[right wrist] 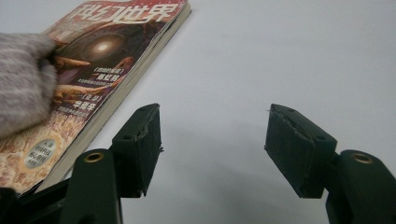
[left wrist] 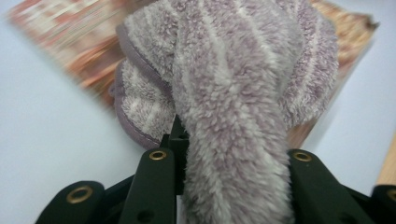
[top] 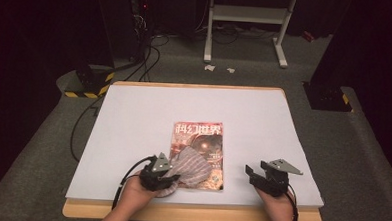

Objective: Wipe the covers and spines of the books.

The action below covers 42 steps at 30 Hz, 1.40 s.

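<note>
Left gripper [top: 167, 175] clamped on striped fleece cloth [top: 191, 165], bunched over near-left corner of magazine [top: 198, 155] at table [top: 134, 113] centre. Right gripper [top: 261, 176], jaws apart, empty, right of magazine. Risk: lifting may drag the magazine; thick pile could slip.

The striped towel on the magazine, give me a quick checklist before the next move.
1. Left gripper clamped on the striped towel: ok, jaws pinch a fold.
2. Towel lies on the magazine: ok, it covers the lower cover.
3. Magazine flat on the white table cover: ok.
4. Right gripper free: ok, jaws open over bare cover, nothing between them.
5. Right gripper apart from the magazine: ok, it sits beside its edge.
6. How deep the towel sits in the jaws: cannot tell.
</note>
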Each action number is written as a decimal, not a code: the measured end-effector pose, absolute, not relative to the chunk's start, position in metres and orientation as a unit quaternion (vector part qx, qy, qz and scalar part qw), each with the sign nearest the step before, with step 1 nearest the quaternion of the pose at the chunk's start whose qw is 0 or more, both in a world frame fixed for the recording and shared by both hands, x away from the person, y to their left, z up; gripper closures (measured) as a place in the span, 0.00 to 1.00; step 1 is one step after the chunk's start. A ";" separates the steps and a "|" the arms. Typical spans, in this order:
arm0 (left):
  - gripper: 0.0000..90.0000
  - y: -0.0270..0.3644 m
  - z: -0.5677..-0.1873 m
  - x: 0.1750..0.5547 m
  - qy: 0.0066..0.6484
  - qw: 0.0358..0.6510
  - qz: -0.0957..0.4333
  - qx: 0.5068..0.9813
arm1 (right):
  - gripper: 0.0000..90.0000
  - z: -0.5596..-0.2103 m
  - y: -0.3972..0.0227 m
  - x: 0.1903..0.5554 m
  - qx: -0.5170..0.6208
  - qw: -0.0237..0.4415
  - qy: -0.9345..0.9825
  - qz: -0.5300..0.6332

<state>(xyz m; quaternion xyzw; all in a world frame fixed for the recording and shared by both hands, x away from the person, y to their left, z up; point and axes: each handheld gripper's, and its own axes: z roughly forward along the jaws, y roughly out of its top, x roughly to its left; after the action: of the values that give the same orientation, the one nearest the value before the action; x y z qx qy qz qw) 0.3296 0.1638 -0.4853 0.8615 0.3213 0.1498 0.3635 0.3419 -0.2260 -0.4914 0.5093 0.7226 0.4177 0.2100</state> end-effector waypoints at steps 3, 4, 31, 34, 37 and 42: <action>0.75 0.175 -0.485 0.328 0.333 0.358 0.158 0.858 | 0.40 -0.491 -0.227 0.342 0.509 0.211 0.723 0.417; 0.75 0.175 -0.485 0.328 0.335 0.359 0.155 0.857 | 0.40 -0.491 -0.227 0.342 0.510 0.211 0.722 0.417; 0.74 0.093 -0.492 0.335 0.270 0.392 0.133 0.869 | 0.40 -0.487 -0.233 0.342 0.514 0.205 0.711 0.434; 0.75 0.126 -0.493 0.329 0.295 0.391 0.144 0.860 | 0.40 -0.485 -0.231 0.346 0.516 0.205 0.709 0.436; 0.75 0.151 -0.494 0.323 0.317 0.390 0.151 0.851 | 0.40 -0.480 -0.228 0.351 0.514 0.206 0.706 0.442; 0.75 0.182 -0.493 0.316 0.350 0.383 0.160 0.840 | 0.40 -0.476 -0.224 0.365 0.509 0.206 0.717 0.430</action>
<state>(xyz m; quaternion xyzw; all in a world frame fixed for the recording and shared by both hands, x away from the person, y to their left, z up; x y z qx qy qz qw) 0.3164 0.1823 -0.4933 0.8397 0.3498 0.1599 0.3834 0.3652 -0.2241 -0.4760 0.5085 0.7171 0.4299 0.2060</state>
